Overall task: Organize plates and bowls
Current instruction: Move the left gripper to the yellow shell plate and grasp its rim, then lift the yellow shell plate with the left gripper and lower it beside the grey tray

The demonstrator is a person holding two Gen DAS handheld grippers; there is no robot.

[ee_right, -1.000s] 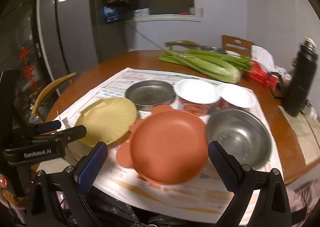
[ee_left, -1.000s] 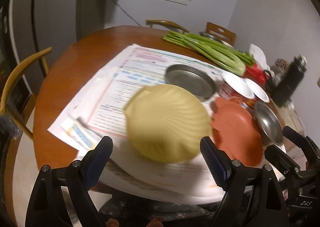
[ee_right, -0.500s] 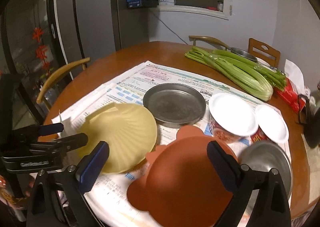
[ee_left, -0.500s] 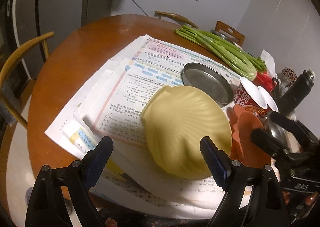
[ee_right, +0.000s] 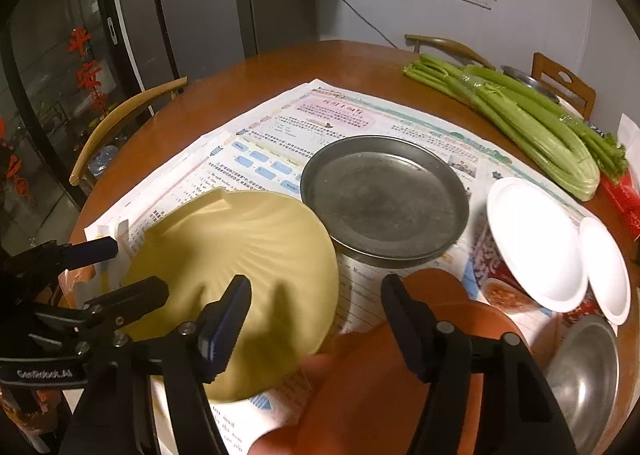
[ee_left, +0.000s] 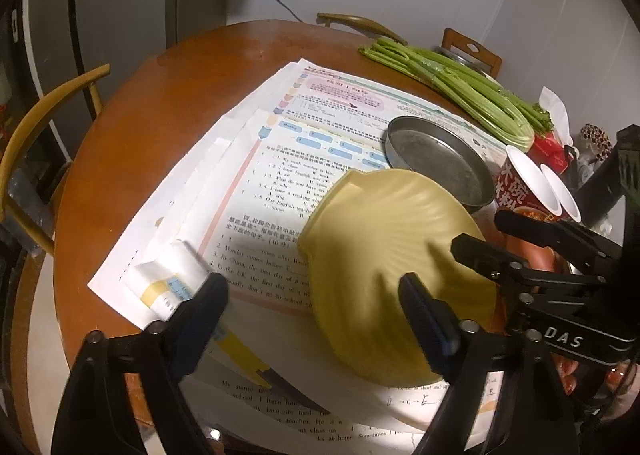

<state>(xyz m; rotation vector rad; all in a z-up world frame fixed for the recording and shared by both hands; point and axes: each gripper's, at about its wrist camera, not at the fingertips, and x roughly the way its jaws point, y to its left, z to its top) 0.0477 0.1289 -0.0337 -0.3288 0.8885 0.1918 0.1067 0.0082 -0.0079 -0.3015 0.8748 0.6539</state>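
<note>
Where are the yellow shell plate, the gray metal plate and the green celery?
yellow shell plate [ee_right: 240,251]: right wrist view, on its ribbed middle.
gray metal plate [ee_right: 380,195]: right wrist view, on its flat bottom.
celery [ee_right: 520,123]: right wrist view, on the middle of the stalks.

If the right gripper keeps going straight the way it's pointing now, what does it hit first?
Most likely the orange plate: the right gripper points down at its near rim, jaws closing with nothing pressed between them yet. The yellow shell-shaped plate lies just left of that line, though depth is hard to judge.
</note>
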